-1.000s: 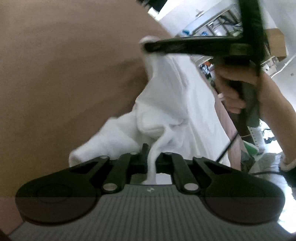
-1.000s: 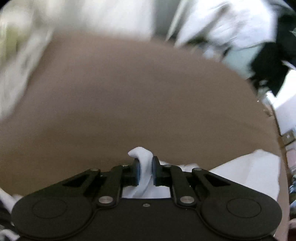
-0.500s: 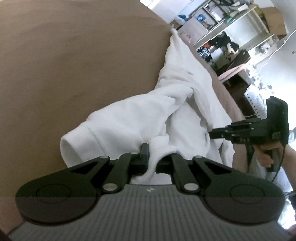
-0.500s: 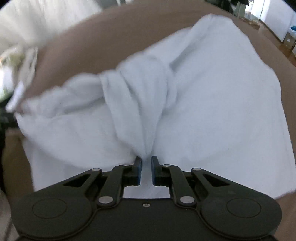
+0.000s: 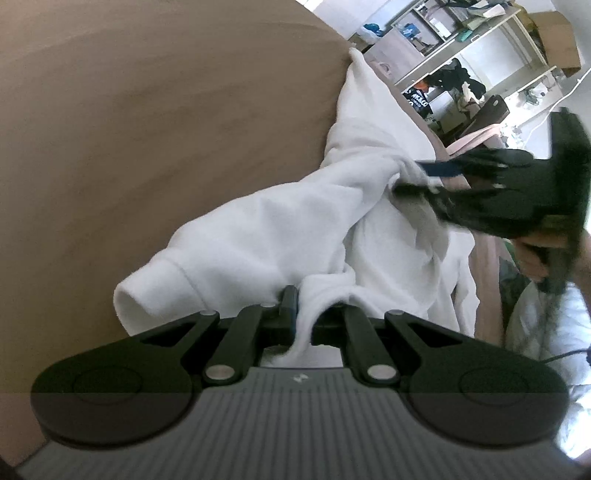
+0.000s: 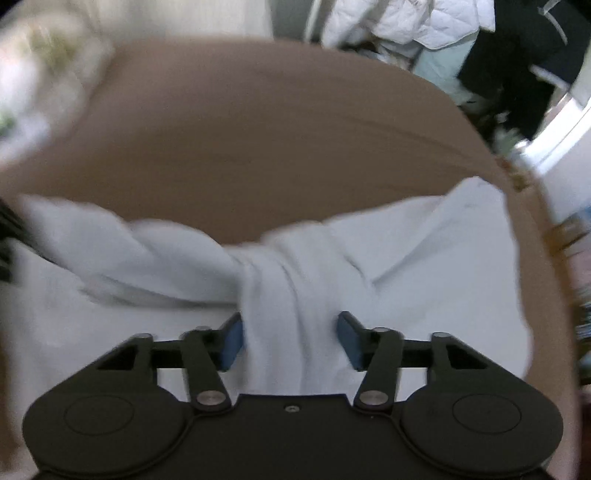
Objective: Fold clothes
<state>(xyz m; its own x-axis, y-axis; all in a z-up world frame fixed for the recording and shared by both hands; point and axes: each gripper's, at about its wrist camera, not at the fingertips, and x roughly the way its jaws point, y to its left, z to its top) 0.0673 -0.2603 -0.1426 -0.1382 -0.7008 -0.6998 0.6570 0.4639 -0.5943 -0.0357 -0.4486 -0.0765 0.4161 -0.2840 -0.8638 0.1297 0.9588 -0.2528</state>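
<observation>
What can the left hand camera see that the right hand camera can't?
Only the left wrist view shows the ribbed sleeve cuff, the shelves behind, and the left gripper pinching cloth. Only the right wrist view shows the hanging coats and the right gripper with its jaws spread wide around a bunched fold. Both show the white garment lying on the brown table.

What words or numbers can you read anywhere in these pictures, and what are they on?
White letters on a dark garment by the shelves: too small and blurred to read.
Small lightning-bolt mark, not a word, on the left gripper body.
No text on the white sweatshirt, the brown table or the right gripper.
</observation>
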